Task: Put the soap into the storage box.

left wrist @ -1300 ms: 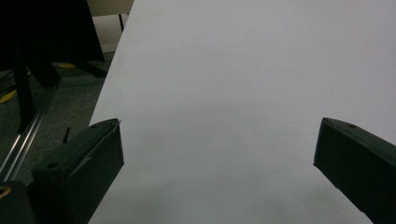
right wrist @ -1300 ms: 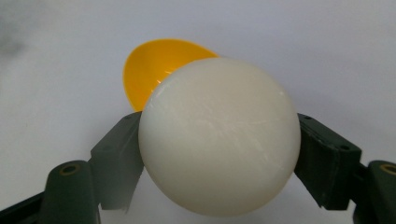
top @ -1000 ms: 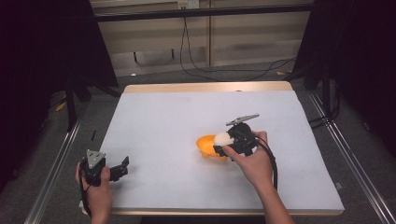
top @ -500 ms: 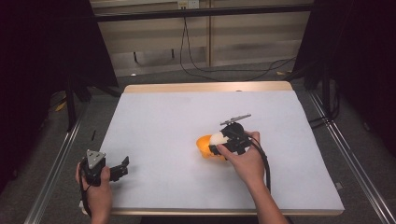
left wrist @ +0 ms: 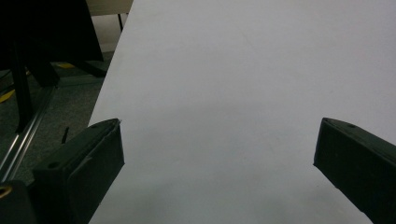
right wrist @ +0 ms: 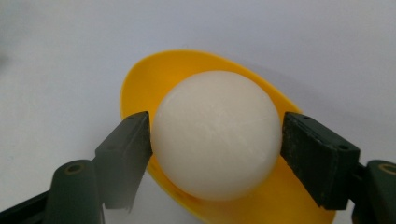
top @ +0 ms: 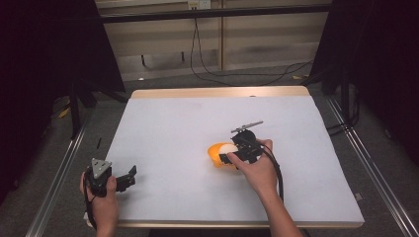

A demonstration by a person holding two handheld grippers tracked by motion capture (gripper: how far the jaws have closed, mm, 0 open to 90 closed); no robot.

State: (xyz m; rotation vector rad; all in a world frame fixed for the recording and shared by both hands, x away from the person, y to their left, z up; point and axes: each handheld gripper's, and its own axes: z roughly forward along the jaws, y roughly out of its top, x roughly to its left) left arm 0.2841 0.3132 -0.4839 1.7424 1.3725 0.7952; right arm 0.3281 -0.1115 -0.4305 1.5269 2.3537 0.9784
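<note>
- Between the right tool's [right wrist: 215, 154] jaws sits a white ball [right wrist: 217, 133], gripped over the yellow bowl [right wrist: 140, 79].
- Next, likely lift or release.
- The left tool [left wrist: 219, 154] gapes empty above the counter [left wrist: 233, 70].

From the high view I get a dim room: the white counter [top: 197, 128] is the one evenly lit patch, and the sides drop into near-black where I can make out no detail. The light seems to come from overhead, since shadows under the hands are soft and short. The picture is slightly grainy.

In the left gripper view the counter reads dull grey, darker toward the bottom edge, and the near jaws are soft.

In the right gripper view the white ball [right wrist: 217, 133] is bright and reasonably sharp without glare, the yellow bowl [right wrist: 140, 79] saturated; a soft shadow lies beneath the left jaw.
</note>
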